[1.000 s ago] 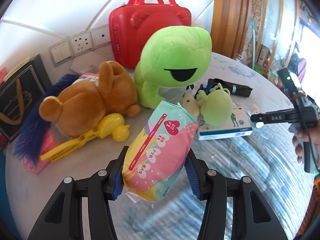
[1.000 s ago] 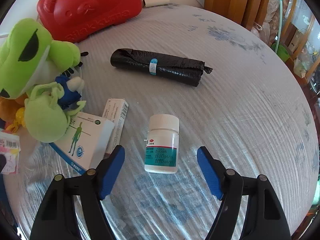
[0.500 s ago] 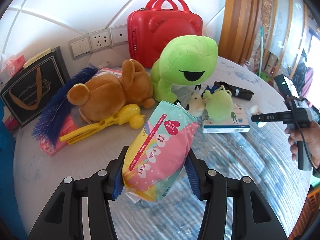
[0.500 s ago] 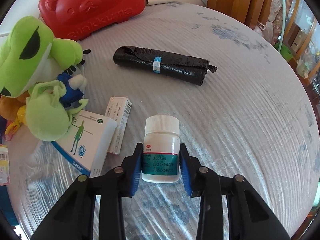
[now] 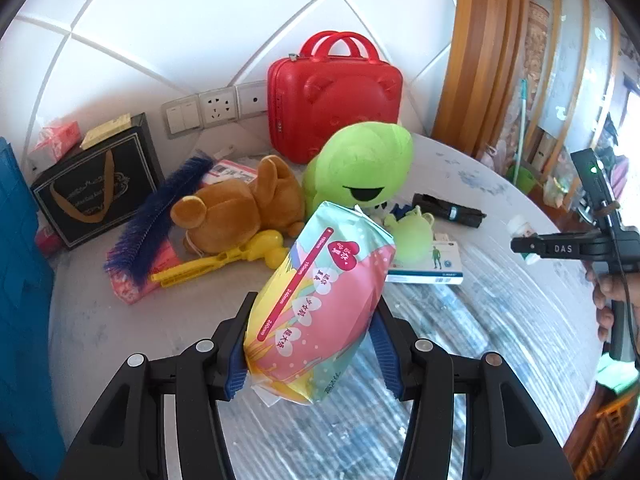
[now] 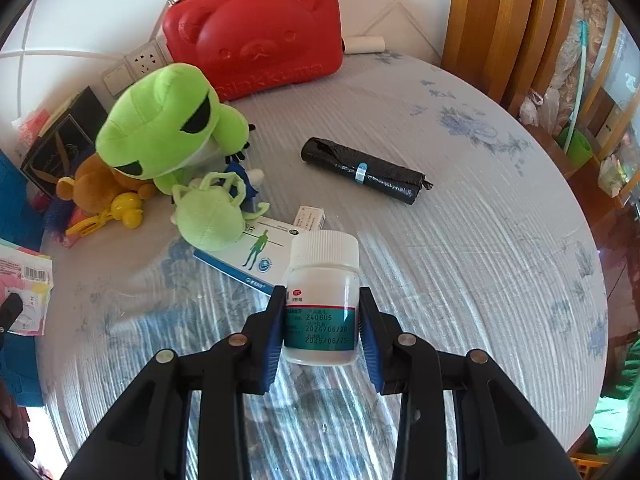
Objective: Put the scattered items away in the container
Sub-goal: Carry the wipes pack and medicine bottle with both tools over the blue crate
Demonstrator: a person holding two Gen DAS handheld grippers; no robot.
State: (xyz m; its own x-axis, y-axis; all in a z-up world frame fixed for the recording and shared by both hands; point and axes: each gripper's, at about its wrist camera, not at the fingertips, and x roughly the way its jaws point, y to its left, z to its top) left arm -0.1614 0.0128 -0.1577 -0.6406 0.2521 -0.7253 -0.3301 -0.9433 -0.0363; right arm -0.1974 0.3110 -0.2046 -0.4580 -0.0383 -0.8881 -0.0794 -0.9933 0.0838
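Observation:
My left gripper (image 5: 314, 344) is shut on a pink and teal soft packet (image 5: 320, 304), held above the table. My right gripper (image 6: 322, 332) is shut on a white pill bottle (image 6: 322, 300) with a teal label, lifted off the table; it also shows at the right of the left wrist view (image 5: 520, 226). On the table lie a big green frog plush (image 6: 168, 132), a small green frog pouch (image 6: 210, 216), a brown bear plush (image 5: 236, 212), a yellow duck clip (image 5: 224, 258), a blue-and-white medicine box (image 6: 256, 256) and a black bag roll (image 6: 362, 170).
A red bear-faced case (image 5: 334, 94) stands at the wall. A black gift bag (image 5: 94, 184) and a blue bin edge (image 5: 20, 280) are at the left. A blue feather brush (image 5: 156, 216) lies on a pink packet. A small white carton (image 6: 310, 216) lies by the medicine box.
My right gripper closed on the pill bottle and lifted it off the table. My left gripper drew back and up with the packet still in it.

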